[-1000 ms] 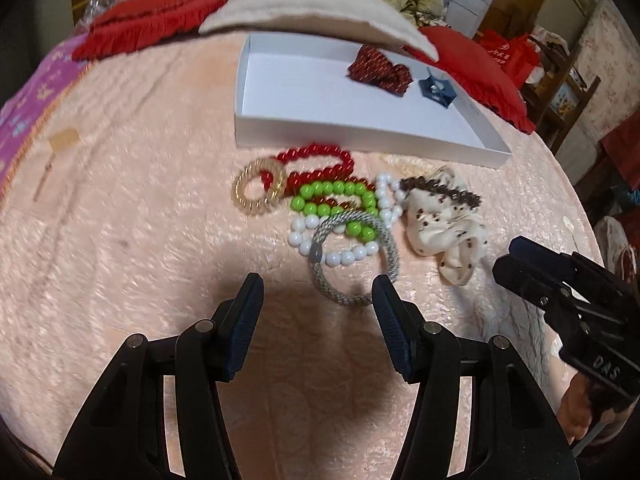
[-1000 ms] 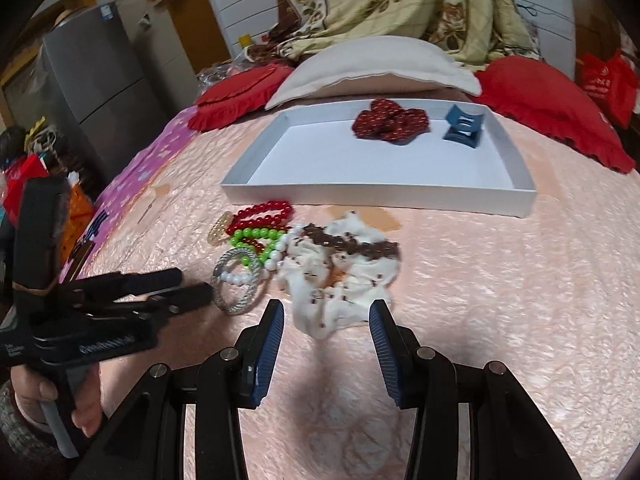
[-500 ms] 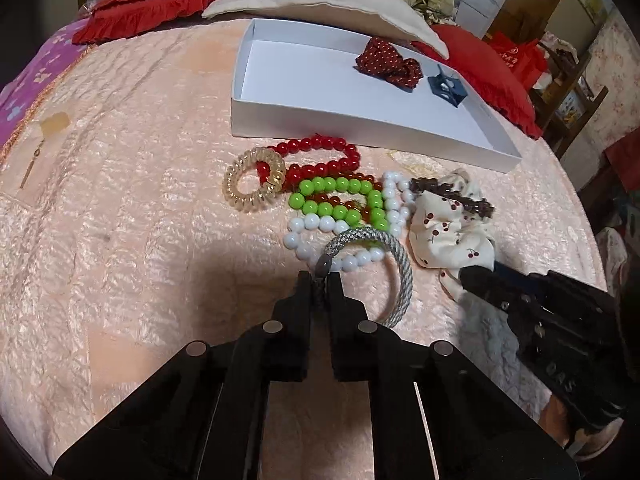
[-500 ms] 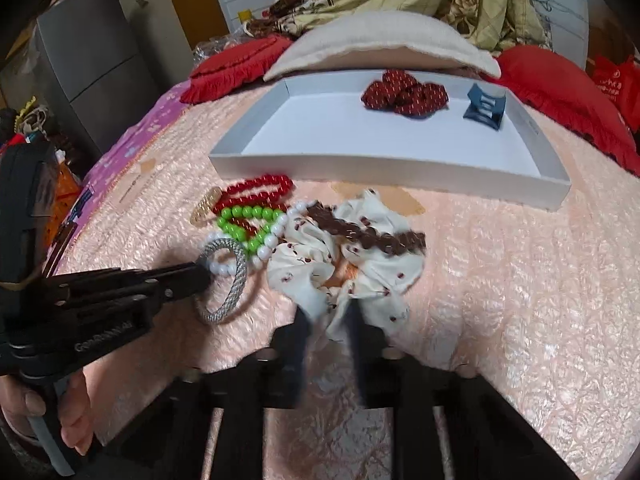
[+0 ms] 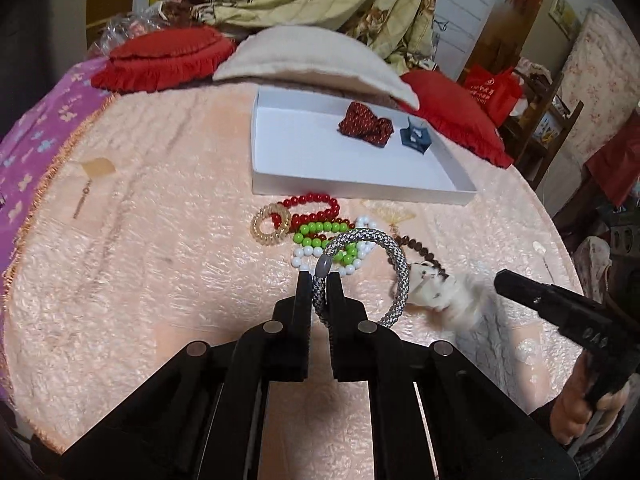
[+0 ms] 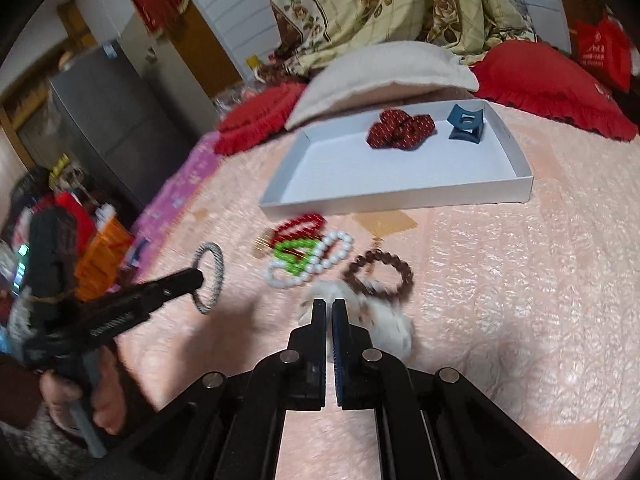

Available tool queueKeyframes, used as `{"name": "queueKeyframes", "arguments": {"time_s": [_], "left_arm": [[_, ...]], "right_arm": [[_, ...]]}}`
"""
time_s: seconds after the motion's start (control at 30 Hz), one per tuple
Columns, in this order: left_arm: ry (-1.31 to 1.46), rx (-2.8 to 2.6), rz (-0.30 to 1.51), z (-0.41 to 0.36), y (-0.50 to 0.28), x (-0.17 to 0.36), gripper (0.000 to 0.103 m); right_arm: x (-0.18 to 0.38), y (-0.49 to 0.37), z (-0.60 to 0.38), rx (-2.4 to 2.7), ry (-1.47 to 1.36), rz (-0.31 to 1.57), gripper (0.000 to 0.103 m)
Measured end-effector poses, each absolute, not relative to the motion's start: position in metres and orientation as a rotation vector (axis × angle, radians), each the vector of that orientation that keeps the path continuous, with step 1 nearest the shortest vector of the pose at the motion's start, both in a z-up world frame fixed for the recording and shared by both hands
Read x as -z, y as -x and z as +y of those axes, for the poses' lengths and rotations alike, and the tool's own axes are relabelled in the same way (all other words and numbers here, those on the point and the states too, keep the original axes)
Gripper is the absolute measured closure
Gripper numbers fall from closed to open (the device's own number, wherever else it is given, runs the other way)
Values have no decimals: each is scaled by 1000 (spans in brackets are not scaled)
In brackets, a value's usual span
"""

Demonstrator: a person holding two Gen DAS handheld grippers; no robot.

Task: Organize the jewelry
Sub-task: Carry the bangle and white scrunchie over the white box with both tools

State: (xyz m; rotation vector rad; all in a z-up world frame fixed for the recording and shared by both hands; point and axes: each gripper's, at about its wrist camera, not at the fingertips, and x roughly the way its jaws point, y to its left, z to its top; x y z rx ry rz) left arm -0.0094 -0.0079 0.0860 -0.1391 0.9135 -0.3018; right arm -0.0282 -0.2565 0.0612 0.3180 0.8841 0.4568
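Observation:
My left gripper (image 5: pixel 319 280) is shut on a grey woven bracelet (image 5: pixel 394 256) and holds it lifted above the peach bedspread; it also shows in the right wrist view (image 6: pixel 210 276). My right gripper (image 6: pixel 329 305) is shut on a white spotted scrunchie (image 6: pixel 390 320), raised and blurred, also seen in the left wrist view (image 5: pixel 448 292). On the bed lie a red bead bracelet (image 5: pixel 316 204), green beads (image 5: pixel 320 232), white beads (image 6: pixel 320 260), a brown bead bracelet (image 6: pixel 380 268) and a gold coil ring (image 5: pixel 271 224). The white tray (image 5: pixel 360 188) holds a red scrunchie (image 5: pixel 366 128) and a blue clip (image 5: pixel 416 138).
Red cushions (image 5: pixel 160 60) and a beige pillow (image 5: pixel 312 64) lie behind the tray. A floral quilt (image 6: pixel 400 12) is heaped at the back. A small tan paper tag (image 5: pixel 98 168) lies on the left of the bedspread. A purple cloth (image 5: pixel 32 148) borders the left edge.
Both grippers closed from open. The left one took the grey bracelet and lifted it off the bead pile. The right one took the white scrunchie and lifted it, uncovering the brown bracelet.

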Motion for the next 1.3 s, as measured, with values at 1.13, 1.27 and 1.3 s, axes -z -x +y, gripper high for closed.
{"name": "queueKeyframes", "arguments": {"time_s": [1.13,1.27,1.3], "left_arm": [[145,286,886,3,20,-96,97],[145,284,882,4,20,-98,97],[146,284,880,4,20,-99,97]], "right_arm": [[-77,45,-230,-461,-189,871,102],[-100,44,-241,-503,-287,833,102],[-105,45,-242,-512,-305,827,102]]}}
